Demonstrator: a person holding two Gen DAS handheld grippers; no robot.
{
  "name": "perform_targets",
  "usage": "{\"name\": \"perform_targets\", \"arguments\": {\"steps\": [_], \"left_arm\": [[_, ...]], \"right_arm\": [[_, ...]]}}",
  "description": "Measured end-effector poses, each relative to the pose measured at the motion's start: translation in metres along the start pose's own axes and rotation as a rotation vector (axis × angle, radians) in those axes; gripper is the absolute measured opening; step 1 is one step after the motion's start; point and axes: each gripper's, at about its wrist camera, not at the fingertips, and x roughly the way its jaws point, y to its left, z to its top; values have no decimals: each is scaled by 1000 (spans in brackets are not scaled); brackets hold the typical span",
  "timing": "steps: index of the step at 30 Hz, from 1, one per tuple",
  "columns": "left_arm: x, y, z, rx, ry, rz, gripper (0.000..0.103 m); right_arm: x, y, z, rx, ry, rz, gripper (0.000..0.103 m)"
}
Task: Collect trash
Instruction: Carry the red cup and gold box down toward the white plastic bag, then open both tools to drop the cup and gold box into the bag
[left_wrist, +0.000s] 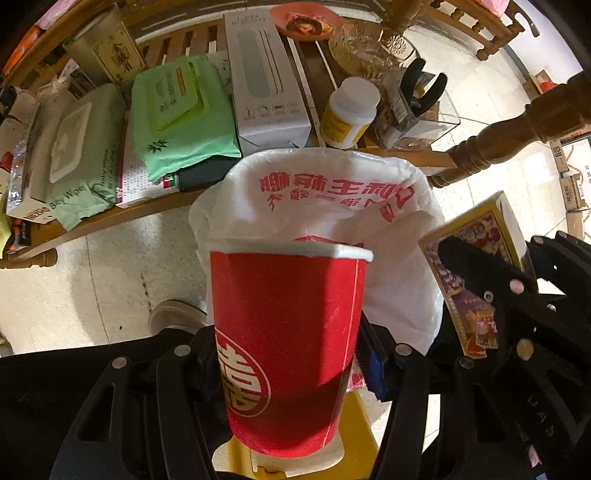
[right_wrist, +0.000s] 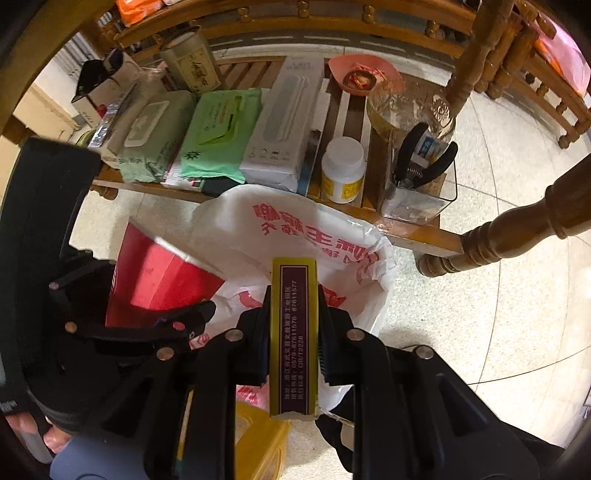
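both pieces are picked up but not yet dropped: left tongs (left_wrist: 291, 369) clamp the red paper cup (left_wrist: 288, 347), right tongs (right_wrist: 293, 347) pinch the yellow card box (right_wrist: 293, 339), both above the white bag (right_wrist: 295, 229) (mouth open) off the bench's (right_wrist: 413, 232) front edge.

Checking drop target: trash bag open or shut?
Open: the white plastic bag has its mouth spread wide, rim folded outward beyond both held items.

I count one red paper cup (left_wrist: 288, 347) in my left hand-held gripper (left_wrist: 288, 373), one yellow card box (right_wrist: 294, 339) in my right hand-held gripper (right_wrist: 294, 347), one white plastic bag (left_wrist: 325, 199), two wipes packs, one white pill bottle (right_wrist: 342, 170), one pair of pliers (right_wrist: 424, 155).
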Motion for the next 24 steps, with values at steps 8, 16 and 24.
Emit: {"name": "perform_targets", "arguments": {"steps": [8,16,24], "left_arm": [[37,3,6,-19,76,-25,58],[71,12,11,-55,164,-27,58],[90,7,17,-57,198,5,58]], "right_arm": [[37,-12,11,31,63,-17,20],[74,-22,17,65,126,-18,20],[101,-29,11,92,178,-6,20]]}}
